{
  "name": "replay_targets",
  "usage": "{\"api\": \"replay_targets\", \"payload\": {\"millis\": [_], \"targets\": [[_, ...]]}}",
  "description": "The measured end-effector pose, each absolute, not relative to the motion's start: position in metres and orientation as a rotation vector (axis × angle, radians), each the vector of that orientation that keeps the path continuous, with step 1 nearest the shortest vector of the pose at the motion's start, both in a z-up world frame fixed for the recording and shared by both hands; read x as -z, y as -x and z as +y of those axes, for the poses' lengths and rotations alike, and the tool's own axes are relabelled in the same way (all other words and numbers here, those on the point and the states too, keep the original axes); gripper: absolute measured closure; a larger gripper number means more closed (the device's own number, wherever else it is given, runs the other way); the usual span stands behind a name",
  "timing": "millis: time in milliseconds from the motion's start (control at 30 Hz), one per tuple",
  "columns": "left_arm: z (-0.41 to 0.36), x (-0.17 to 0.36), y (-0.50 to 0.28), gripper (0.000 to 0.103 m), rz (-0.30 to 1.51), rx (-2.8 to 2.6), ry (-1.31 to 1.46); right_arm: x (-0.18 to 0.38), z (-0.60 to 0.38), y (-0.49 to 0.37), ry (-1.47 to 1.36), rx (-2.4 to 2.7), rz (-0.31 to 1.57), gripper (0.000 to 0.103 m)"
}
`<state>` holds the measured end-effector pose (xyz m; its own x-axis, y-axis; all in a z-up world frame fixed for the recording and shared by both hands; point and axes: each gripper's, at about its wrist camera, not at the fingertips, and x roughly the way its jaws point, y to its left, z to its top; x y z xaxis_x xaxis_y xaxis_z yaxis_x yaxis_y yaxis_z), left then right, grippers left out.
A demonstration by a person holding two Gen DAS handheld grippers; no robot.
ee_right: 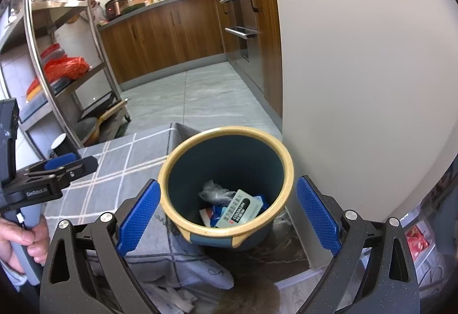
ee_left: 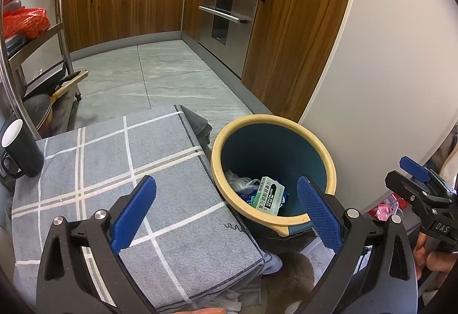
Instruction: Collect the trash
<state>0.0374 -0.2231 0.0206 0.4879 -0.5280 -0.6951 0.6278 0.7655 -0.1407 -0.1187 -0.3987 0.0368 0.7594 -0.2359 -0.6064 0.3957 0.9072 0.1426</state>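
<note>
A dark blue trash bin with a cream rim (ee_left: 226,139) (ee_right: 171,165) stands on the floor beside a table under a grey checked cloth (ee_left: 114,159) (ee_right: 114,162). Inside the bin lie a green-and-white medicine box (ee_left: 268,195) (ee_right: 240,211), crumpled clear plastic (ee_left: 239,182) (ee_right: 213,191) and blue wrappers. My left gripper (ee_left: 226,208) hangs open above the table's right edge and the bin. Directly over the bin, my right gripper (ee_right: 227,214) is open and holds nothing. Each gripper also shows in the other's view, the right gripper (ee_left: 415,174) and the left gripper (ee_right: 68,164).
A black mug with a white inside (ee_left: 20,148) (ee_right: 61,146) stands at the table's far left. A metal shelf rack (ee_right: 57,28) with red bags (ee_left: 25,22) is on the left. Wooden cabinets, an oven (ee_left: 229,5) and a white wall (ee_right: 357,56) lie beyond.
</note>
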Motion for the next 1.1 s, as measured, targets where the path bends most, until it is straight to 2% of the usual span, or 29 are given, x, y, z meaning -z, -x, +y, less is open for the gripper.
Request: {"api": "replay_targets", "payload": {"millis": [1100], "targets": [[-0.2225,-0.0206,-0.0375,0.006,0.796,0.698,-0.138,-0.0368,-0.397,0.1203,-0.286,0.355,0.619,0.007]]}}
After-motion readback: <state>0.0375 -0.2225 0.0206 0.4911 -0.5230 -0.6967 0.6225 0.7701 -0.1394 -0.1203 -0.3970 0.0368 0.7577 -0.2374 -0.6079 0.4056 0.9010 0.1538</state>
